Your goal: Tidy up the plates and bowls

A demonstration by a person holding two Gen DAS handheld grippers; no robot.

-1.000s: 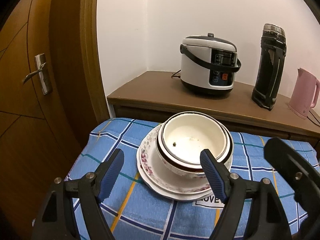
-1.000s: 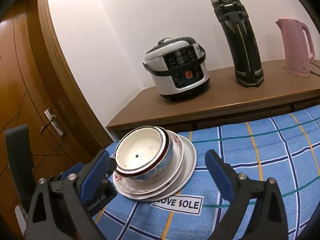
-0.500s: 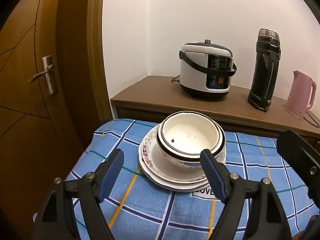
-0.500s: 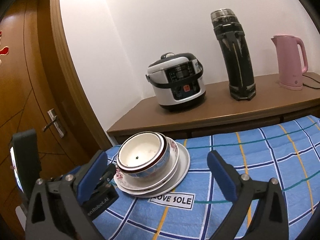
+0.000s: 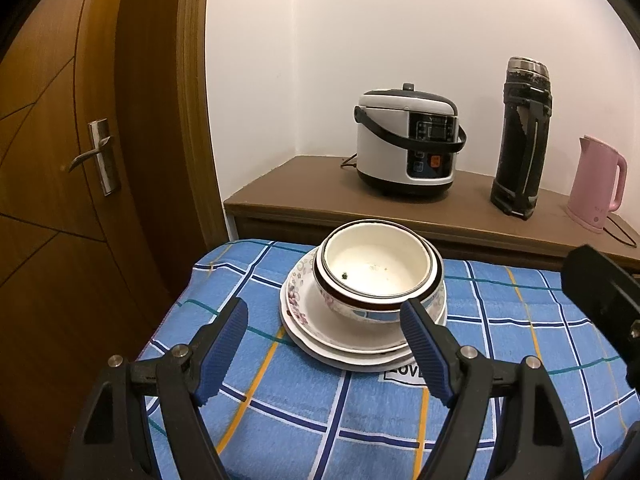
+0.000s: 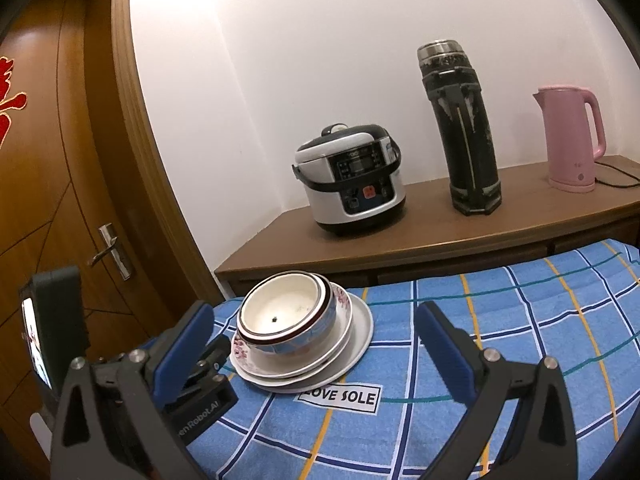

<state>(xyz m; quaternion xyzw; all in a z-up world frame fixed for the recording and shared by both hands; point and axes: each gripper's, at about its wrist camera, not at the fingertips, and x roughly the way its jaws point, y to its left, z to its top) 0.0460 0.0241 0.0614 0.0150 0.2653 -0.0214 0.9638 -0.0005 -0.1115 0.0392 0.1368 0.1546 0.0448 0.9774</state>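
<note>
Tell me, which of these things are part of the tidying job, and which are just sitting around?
Part of the job: nested bowls, stacked plates.

Just sitting around: rice cooker, black flask, pink kettle, checked cloth.

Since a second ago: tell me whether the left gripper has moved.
Yes. The left gripper has backed away and risen: in its own view the stacked bowls look smaller and farther beyond the open jaws, and more door and wall show.

Rice cooker [image 5: 408, 146], black flask [image 5: 520, 142] and pink kettle [image 5: 598, 186] line the counter [image 5: 304, 196].
</note>
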